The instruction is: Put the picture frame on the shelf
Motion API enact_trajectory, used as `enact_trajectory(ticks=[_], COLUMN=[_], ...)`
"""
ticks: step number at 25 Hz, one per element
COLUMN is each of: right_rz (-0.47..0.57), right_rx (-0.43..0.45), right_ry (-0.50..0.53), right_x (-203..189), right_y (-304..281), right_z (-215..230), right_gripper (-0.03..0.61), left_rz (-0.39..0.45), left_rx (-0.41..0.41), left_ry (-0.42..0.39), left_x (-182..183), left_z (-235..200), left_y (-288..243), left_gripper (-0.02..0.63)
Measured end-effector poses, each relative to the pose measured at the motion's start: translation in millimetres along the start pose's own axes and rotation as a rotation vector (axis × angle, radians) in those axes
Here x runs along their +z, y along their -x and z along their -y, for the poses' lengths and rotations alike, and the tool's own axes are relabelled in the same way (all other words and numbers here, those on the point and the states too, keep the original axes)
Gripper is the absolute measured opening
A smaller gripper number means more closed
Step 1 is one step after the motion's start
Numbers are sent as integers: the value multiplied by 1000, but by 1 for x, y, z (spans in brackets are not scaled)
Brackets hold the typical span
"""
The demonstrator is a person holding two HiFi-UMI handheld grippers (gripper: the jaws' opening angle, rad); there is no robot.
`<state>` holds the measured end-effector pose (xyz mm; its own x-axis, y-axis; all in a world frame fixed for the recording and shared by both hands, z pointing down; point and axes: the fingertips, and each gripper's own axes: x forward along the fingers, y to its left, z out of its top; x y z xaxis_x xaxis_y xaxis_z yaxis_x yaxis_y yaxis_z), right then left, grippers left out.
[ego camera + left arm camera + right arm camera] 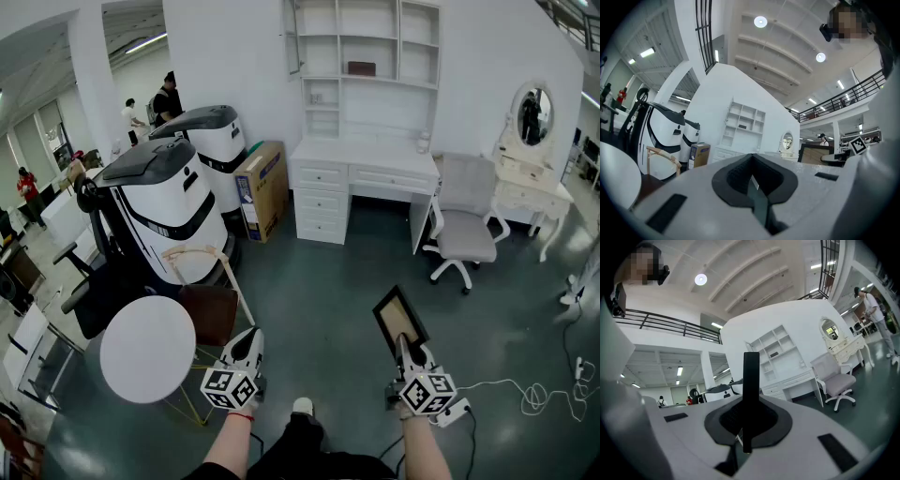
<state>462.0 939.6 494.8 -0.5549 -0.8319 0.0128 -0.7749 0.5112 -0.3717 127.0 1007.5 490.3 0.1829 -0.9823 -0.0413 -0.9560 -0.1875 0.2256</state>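
My right gripper [404, 347] is shut on the lower edge of a black picture frame [400, 321] with a tan inside, held out level over the dark floor. In the right gripper view the frame [751, 394] shows edge-on as a black bar clamped between the jaws of the right gripper [747, 423]. My left gripper [250, 341] is at the left, its jaws closed together with nothing between them, as the left gripper [753, 182] view shows. The white shelf [366, 52] stands far ahead above a white desk [364, 167], also seen as the shelf [773, 350].
Two large white machines [173, 202] and a cardboard box [262, 187] stand at the left. A round white table [148, 349] and a wooden chair [202, 281] are close on my left. A grey office chair [464, 230], a vanity with mirror [530, 141] and a floor cable [525, 394] are on the right.
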Motion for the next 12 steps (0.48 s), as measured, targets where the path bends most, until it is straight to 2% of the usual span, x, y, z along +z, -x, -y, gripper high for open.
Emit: enact_trajectory(ticks=[5, 12], right_rz=[-19, -31], right_rx=[-6, -28], right_ry=[7, 16], right_x=[-10, -1], right_y=[-34, -116], right_z=[14, 46], right_gripper=[14, 14], left_rz=[4, -4], left_rx=[12, -8], left_ry=[4, 21], left_x=[-9, -13], left_z=[-21, -60], left_y=[-33, -124], left_gripper=[5, 5])
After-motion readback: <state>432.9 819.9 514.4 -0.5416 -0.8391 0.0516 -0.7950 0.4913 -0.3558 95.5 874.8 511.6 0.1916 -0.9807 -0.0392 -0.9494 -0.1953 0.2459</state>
